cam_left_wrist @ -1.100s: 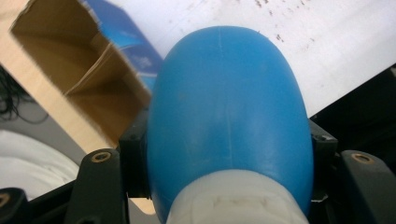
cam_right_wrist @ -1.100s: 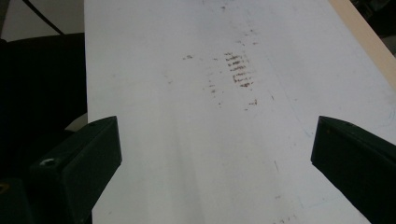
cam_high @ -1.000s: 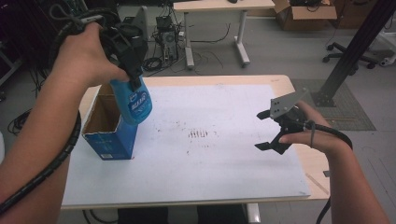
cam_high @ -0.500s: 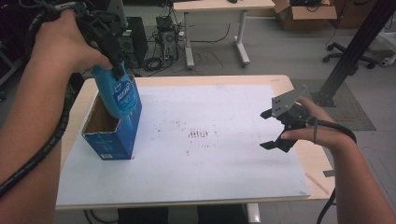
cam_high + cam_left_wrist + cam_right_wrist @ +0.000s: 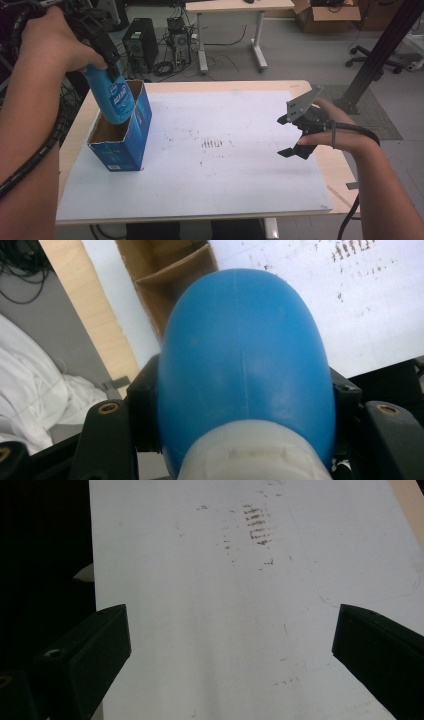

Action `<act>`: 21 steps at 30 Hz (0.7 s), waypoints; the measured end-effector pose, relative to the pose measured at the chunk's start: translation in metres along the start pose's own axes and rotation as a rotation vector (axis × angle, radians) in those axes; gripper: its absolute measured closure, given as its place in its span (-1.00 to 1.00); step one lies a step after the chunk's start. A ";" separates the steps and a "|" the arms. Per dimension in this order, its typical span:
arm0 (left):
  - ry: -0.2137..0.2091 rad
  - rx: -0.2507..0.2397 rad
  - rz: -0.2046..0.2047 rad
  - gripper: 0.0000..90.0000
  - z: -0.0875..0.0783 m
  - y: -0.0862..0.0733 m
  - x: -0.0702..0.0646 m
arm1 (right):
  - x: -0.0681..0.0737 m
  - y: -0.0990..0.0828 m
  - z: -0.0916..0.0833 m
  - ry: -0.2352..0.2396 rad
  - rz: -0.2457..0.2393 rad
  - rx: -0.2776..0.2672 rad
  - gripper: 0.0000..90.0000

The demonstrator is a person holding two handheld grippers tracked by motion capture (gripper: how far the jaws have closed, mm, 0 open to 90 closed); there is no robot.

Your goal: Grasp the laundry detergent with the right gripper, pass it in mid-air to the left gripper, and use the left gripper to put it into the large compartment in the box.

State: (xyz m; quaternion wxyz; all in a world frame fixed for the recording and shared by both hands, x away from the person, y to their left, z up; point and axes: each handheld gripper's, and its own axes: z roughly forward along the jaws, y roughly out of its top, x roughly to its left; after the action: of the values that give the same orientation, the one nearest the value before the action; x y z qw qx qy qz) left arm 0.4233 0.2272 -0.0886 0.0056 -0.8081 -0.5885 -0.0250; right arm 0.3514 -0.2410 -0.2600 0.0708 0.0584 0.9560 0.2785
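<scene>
White table sheet (image 5: pixel 225 175): left gripper (image 5: pixel 107 60) clamps blue bottle (image 5: pixel 112 100) over open box (image 5: pixel 122 137), lower next; right gripper (image 5: pixel 300 135) wide open, empty.

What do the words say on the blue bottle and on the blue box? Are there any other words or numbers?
Blue bottle: a round logo and white lettering, too blurred to read.
Blue box: small white print low on its front, too small to read.
White sheet: brown smudges, not letters.
No other words or numbers are readable.
</scene>
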 end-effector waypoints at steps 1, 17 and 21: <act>-0.002 0.000 -0.005 -0.15 0.000 0.000 0.002 | 0.000 0.001 -0.001 -0.001 -0.003 0.001 -0.95; -0.009 0.035 -0.123 -0.15 0.013 0.001 0.029 | -0.005 0.012 -0.004 0.004 -0.017 0.058 -0.95; -0.009 0.047 -0.137 -0.15 0.017 0.002 0.035 | -0.006 0.014 -0.003 0.004 -0.020 0.062 -0.95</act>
State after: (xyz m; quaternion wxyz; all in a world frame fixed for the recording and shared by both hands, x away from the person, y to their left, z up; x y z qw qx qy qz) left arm 0.4360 0.2602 -0.1043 0.0201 -0.7656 -0.6430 -0.0081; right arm 0.3574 -0.2323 -0.2493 0.0701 0.0504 0.9648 0.2482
